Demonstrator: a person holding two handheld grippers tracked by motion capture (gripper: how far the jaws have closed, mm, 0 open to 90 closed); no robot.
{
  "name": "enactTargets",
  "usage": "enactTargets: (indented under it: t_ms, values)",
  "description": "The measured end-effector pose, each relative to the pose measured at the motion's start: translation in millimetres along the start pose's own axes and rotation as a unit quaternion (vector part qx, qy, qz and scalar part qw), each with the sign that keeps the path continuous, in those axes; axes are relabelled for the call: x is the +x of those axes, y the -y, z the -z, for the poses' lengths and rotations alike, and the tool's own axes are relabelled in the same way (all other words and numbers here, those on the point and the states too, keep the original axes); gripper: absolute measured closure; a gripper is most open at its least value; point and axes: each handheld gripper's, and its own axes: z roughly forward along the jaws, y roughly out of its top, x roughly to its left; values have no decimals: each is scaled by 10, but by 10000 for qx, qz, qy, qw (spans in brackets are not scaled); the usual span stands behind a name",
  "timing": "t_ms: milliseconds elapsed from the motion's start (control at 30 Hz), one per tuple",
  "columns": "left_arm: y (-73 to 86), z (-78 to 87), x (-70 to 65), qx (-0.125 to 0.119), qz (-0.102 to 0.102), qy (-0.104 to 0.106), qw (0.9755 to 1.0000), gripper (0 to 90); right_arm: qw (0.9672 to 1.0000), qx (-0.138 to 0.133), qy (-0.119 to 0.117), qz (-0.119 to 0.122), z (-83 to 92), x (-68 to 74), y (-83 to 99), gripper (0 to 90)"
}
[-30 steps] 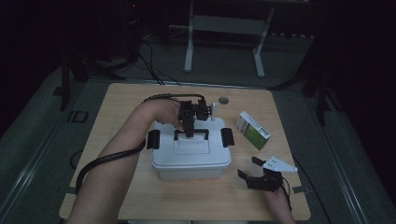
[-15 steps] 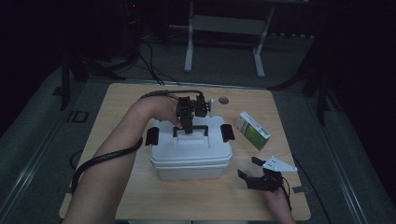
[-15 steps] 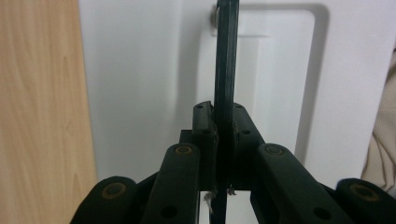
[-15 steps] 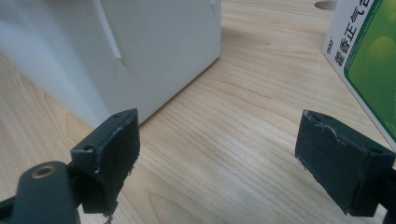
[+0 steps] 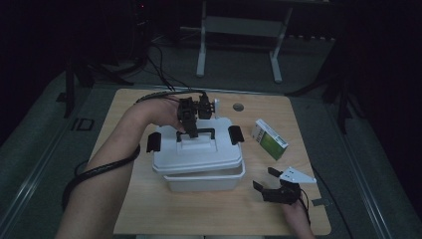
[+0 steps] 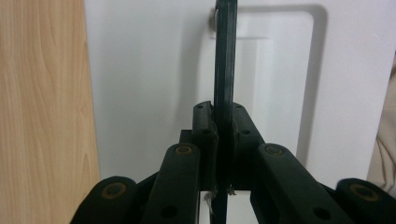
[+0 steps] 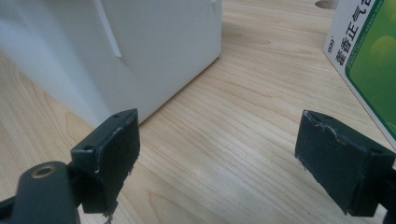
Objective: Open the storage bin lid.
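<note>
Pale wooden table [image 5: 149,214], dark room.

green and white carton [image 5: 269,139] on wooden table [image 5: 149,214], round grey disc [image 5: 238,107] near far edge

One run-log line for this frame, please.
left gripper: shut on lid handle, lid lifted off white box | right gripper: open, idle | green carton: on table
</note>
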Motion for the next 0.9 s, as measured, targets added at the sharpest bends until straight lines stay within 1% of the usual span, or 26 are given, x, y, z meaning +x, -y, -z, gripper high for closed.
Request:
enactTargets:
  t_ms: [33,200,333,467,500,700,833,867,900]
  values:
    - [28,7,-1,8,20,-38,10000,837,10000,3,0,-2,0,0,0,137]
    - [142,42,-21,28,122,-73,9999,837,10000,12,7,-8,-3,0,5,137]
    - [270,92,-33,-14,212,-82,9997,837,10000,17,19,-9,-5,2,5,137]
    - [404,114,-48,12,349,-98,9993,837,10000,18,24,-2,-6,2,4,137]
    - [448,118,-49,-14,394,-108,9992,837,10000,19,23,-1,-6,1,3,137]
    - [624,140,-72,50,539,-128,9984,836,10000,1,24,-52,0,-12,5,137]
    - [747,184,-89,-6,629,-144,9979,837,10000,-5,43,-62,-1,-13,4,137]
    - [780,194,-96,-52,677,-146,9976,836,10000,1,44,-56,-4,-10,4,137]
    - [808,204,-101,-37,673,-177,9976,836,10000,6,44,-45,-7,-8,4,137]
